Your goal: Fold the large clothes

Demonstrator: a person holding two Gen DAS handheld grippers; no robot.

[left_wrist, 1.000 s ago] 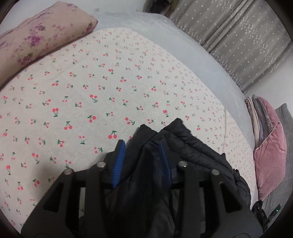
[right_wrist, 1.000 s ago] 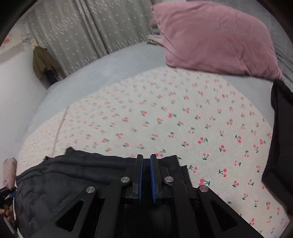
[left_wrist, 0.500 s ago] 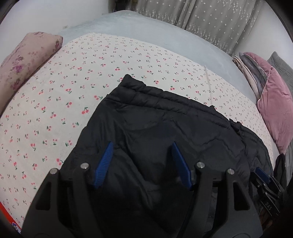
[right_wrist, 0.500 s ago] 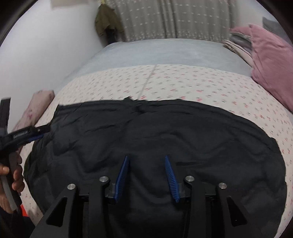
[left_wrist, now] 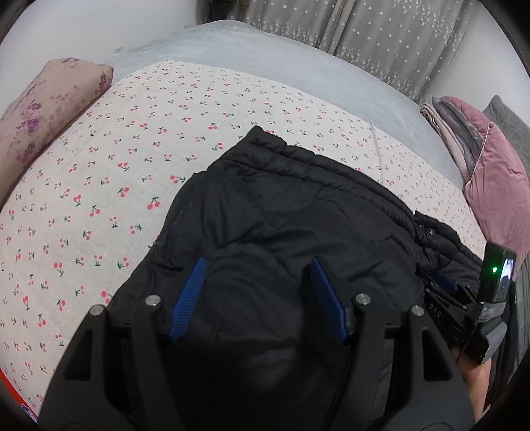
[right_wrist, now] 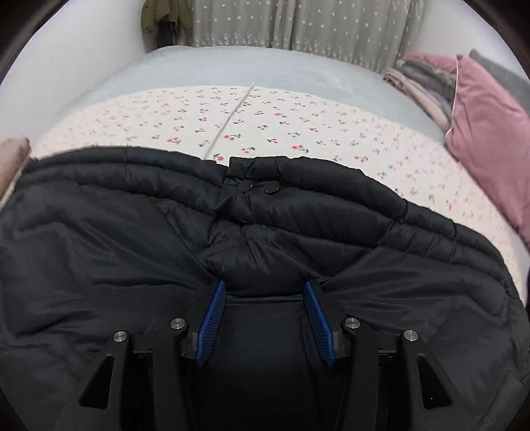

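Observation:
A black quilted jacket [left_wrist: 298, 212] lies spread on the cherry-print sheet [left_wrist: 132, 149]. My left gripper [left_wrist: 257, 262] hovers over its left part with the jaws wide apart and only flat fabric under them. In the right wrist view the jacket [right_wrist: 132, 238] fills the lower half, with two snap buttons [right_wrist: 258, 187] near its far edge. Over the jacket's middle my right gripper [right_wrist: 265, 285] stands open, a soft bulge of fabric between its blue pads [right_wrist: 212, 315] without being pinched. The right gripper [left_wrist: 444, 281] also shows at the left view's right edge.
A floral pillow [left_wrist: 49, 109] lies at the sheet's left. At the right a pink cushion [left_wrist: 497, 185] leans on folded blankets [left_wrist: 453, 129]. Grey bedcover [right_wrist: 248, 63] and starred curtains [right_wrist: 298, 23] are beyond. A coat [right_wrist: 165, 20] hangs by the wall.
Both grippers let go of the jacket and opened. The jacket, bunched in the jaws before, now lies spread flat. The right gripper swung across to the jacket's middle.

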